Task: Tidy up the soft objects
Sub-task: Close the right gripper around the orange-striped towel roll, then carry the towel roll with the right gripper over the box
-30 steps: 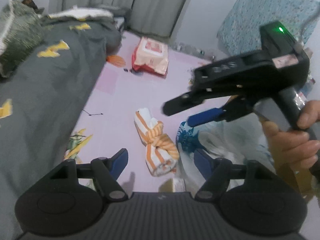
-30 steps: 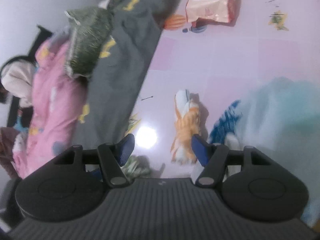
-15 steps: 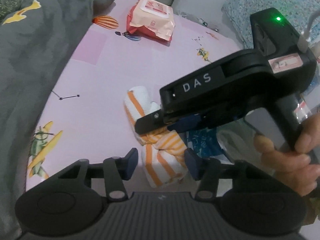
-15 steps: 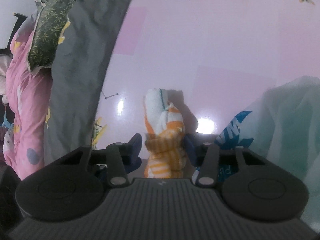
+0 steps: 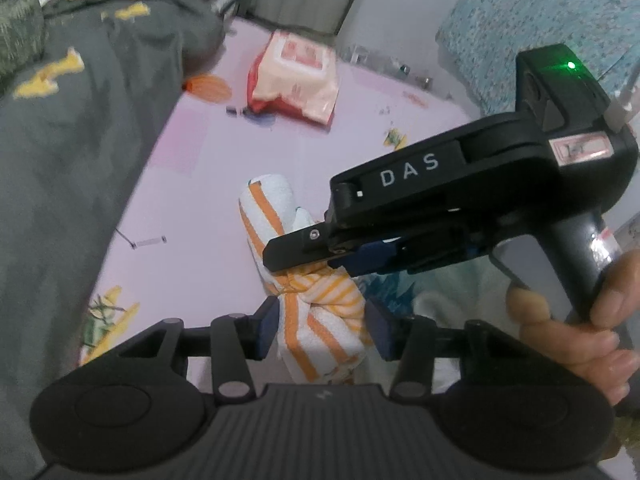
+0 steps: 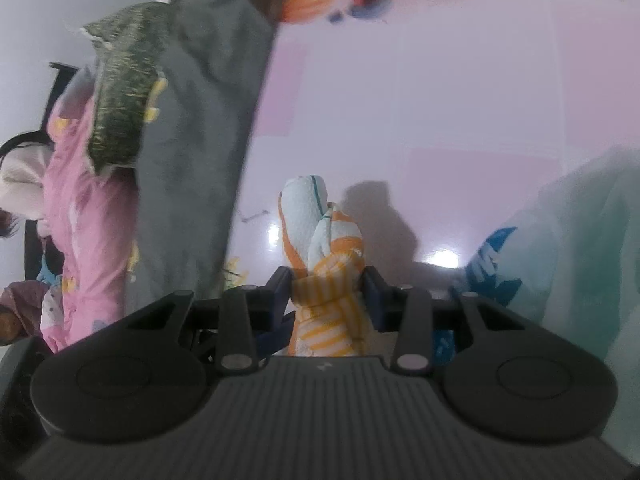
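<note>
A knotted orange-and-white striped towel (image 5: pixel 316 312) is seen lying on the pink patterned floor (image 5: pixel 208 184) just beside a bed, taken from two sides at once. Its near end is bracketed by the left gripper (image 5: pixel 323 330), whose jaws have just been closing and now stand narrow against the cloth; whether it is truly pinched cannot be told. The knot itself is clamped between the narrow jaws of the right gripper (image 6: pixel 328 294), likewise just closed in, the cloth bulging between the pads (image 6: pixel 370 292). The double hold is judged to be meant for loosening the knot or lifting the bundle whole. A person's hand (image 5: pixel 580 320) is shown wrapped round the right tool's handle. To the right a pale plastic bag (image 6: pixel 560 248) with blue print is cut off by the frame. Farther off, a pink wipes packet (image 5: pixel 296 80) lies on the floor, and the grey bedcover (image 5: pixel 80 140) is blurred.
</note>
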{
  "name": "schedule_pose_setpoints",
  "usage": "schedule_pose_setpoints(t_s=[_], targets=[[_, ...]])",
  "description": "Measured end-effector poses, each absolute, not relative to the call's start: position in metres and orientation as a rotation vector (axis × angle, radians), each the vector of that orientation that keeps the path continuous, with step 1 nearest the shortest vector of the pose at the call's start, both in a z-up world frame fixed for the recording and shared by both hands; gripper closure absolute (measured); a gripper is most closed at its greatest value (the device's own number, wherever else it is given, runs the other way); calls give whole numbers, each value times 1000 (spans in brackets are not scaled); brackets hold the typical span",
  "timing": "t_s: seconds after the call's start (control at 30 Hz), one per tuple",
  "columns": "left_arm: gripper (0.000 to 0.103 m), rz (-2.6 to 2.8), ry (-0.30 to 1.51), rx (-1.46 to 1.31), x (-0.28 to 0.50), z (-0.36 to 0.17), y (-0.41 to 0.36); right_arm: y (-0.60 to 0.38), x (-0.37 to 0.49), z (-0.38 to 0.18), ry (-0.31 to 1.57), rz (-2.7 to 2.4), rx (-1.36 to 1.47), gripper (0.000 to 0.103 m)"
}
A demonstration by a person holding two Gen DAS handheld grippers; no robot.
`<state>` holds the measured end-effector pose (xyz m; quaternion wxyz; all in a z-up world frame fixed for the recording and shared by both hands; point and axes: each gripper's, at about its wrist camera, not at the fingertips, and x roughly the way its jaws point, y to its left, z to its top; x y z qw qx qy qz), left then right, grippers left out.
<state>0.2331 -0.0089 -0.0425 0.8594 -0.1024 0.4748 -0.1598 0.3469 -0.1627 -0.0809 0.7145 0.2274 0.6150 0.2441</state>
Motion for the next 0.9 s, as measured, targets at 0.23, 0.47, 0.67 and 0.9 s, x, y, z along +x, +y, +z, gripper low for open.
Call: schedule_pose_setpoints(t_s=[0.23, 0.47, 0.67, 0.9], targets=[[54, -344, 883, -179, 207, 5, -11, -166, 323, -25, 1237, 593, 512, 65], [54, -377, 814, -156, 176, 39, -23, -184, 288, 19, 1148, 608, 527, 65], [54, -425, 775, -142, 151, 59, -39, -207, 253, 46, 1083, 605, 534, 65], [54, -505, 738, -103, 127, 78, -73, -253, 209, 70, 1006, 587, 563, 65]])
